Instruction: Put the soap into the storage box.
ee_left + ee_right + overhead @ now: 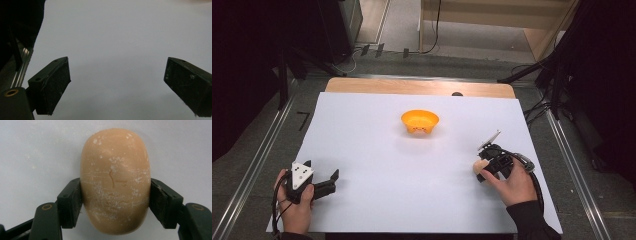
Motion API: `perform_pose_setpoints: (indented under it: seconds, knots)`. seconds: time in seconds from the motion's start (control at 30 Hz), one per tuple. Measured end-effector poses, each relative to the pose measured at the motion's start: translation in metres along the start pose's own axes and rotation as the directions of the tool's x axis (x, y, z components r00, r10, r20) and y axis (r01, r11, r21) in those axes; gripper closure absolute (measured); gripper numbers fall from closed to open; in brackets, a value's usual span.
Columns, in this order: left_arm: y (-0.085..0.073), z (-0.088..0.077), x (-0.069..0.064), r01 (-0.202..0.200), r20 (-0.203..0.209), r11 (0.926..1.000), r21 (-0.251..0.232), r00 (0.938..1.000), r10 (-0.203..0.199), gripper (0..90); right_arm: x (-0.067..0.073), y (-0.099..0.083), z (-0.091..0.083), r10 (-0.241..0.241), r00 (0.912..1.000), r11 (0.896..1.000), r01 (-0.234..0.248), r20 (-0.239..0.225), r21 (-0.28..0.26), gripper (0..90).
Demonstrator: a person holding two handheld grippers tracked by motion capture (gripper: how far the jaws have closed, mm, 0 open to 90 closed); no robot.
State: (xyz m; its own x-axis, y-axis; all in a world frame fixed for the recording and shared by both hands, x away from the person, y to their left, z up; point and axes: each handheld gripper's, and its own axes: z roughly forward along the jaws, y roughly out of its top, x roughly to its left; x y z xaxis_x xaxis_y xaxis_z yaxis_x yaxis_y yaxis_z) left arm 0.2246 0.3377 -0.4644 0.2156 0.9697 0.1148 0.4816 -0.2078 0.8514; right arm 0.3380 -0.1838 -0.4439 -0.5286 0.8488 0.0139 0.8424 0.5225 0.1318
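Where carpet ends, white tabletop (412, 190)

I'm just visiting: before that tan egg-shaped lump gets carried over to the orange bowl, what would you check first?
1. Grip: right gripper has both jaws against the smooth tan egg-shaped lump: ok.
2. Lump lifted off the white table sheet: cannot tell.
3. Shallow orange plastic bowl upright: ok.
4. Bowl empty: cannot tell.
5. Sheet between lump and bowl bare: ok.
6. Left gripper open, away from the route: ok.
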Motion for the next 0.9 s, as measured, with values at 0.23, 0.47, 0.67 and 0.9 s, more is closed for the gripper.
perform_pose_setpoints:
  seconds: [0.23,0.47,0.67,0.9]
  knots:
    - [0.0,0.0,0.0,-0.002,0.0,1.0,-0.001,1.0,0.002,6.9,-0.001,0.002,-0.002,-0.016,0.9999,1.0,0.016,0.003,-0.019,33.3]
    - [0.0,0.0,-0.001,-0.002,-0.003,1.0,0.001,1.0,0.002,6.9,0.001,0.006,-0.011,-0.06,0.9982,0.997,0.06,0.002,-0.043,33.3]
    - [0.0,0.0,0.0,-0.003,-0.003,1.0,0.0,1.0,0.003,6.9,0.001,0.012,-0.018,-0.116,0.9928,0.99,0.118,0.028,-0.07,33.2]
    - [0.0,0.0,-0.001,-0.003,-0.003,1.0,-0.001,1.0,0.003,6.9,-0.001,0.021,-0.022,-0.156,0.9878,0.984,0.156,0.01,-0.087,33.3]
